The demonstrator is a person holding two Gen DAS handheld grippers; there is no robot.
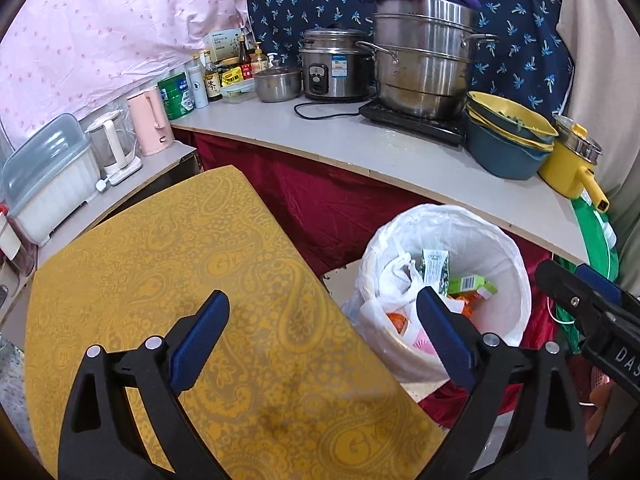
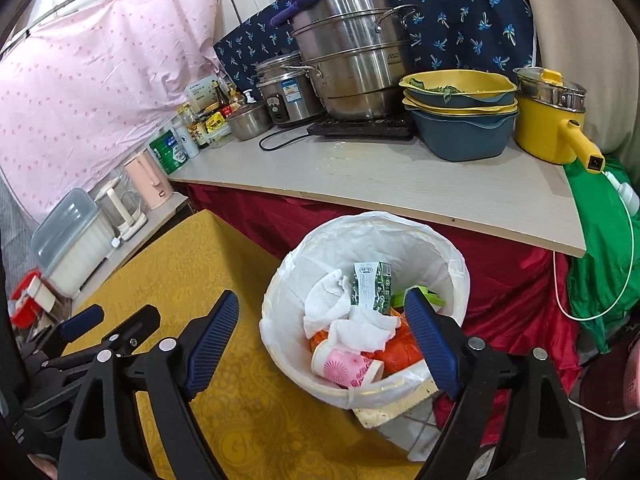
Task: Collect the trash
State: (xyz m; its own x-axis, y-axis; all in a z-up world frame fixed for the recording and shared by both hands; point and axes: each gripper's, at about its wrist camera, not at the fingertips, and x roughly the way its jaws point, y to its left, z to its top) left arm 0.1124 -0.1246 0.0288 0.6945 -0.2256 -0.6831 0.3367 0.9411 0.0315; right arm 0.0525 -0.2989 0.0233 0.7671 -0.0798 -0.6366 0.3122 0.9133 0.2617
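Left gripper (image 1: 322,326): fingers spread wide, nothing between them, above the yellow paisley bench (image 1: 168,280); trash bin (image 1: 508,240) at its 2 o'clock; right gripper (image 2: 322,334): fingers likewise spread, empty, over the bin's near rim; bin white-lined, standing just beside the bench's right edge, under the grey counter (image 2: 400,184); contents: white tissue (image 2: 340,312), green carton (image 2: 372,286), pink paper cup (image 2: 346,368), orange wrapper (image 2: 400,354); counter at 12 o'clock carries steel steamer pot (image 2: 352,64), stacked basins (image 2: 460,120), yellow pot (image 2: 548,128).
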